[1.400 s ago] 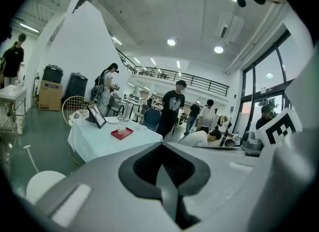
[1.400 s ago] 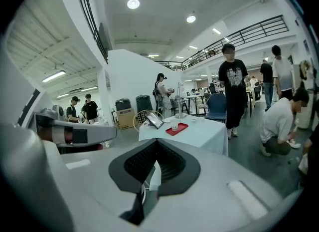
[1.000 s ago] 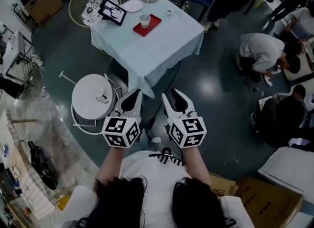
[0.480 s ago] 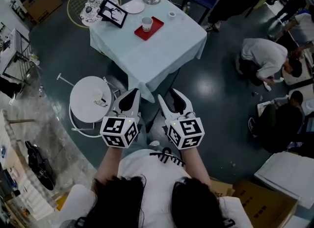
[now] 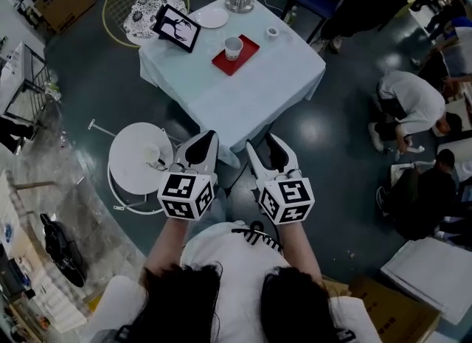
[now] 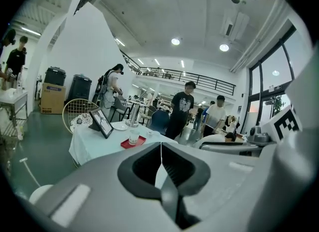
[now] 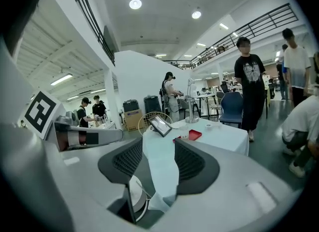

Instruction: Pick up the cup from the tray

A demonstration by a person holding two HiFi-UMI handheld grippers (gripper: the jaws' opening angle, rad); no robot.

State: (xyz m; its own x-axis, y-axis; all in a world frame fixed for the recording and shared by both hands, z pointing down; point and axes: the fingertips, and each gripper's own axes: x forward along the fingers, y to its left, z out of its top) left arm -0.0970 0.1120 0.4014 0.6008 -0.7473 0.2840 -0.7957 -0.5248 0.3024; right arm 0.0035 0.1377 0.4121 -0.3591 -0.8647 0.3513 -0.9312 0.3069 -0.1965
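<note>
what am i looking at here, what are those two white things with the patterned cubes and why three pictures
A person holds a pair of tongs in each hand; the marker cubes are part of them. The top-down picture comes from a camera on the person's head, showing the left tongs and right tongs. The other two come from cameras riding on each pair, looking along its jaws. Ahead stands a table with a red tray bearing a cup, plus a picture frame and a plate. Nothing is held: the left tongs are shut and empty; the right tongs have just been opening, with nothing between them.
</note>
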